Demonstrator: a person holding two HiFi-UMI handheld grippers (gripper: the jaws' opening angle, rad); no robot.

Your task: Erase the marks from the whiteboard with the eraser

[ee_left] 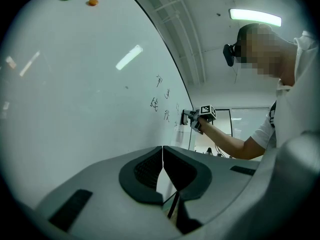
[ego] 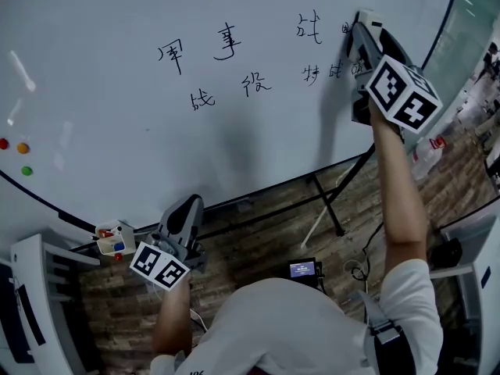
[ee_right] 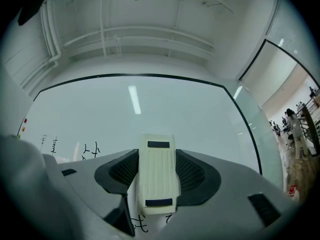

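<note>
The right gripper (ee_right: pixel 157 170) is clamped on the eraser (ee_right: pixel 158 176) (cream-coloured, with two dark strips on its back), one jaw squeezing it from each side. It's holding the eraser against the whiteboard (ego: pixel 117 76) at the right end of the marks (ego: pixel 226 44), right by the last character of the top row. Two rows of black handwriting run off to the left from there. The left gripper (ee_left: pixel 162 159) is down low by the board's bottom edge, jaws pressed together with nothing between them. Three magnets (ego: pixel 22 148) (red, orange, green) sit well away at the board's left edge. A small tray (ego: pixel 109 241) with coloured bits in it is just beside the left gripper.
</note>
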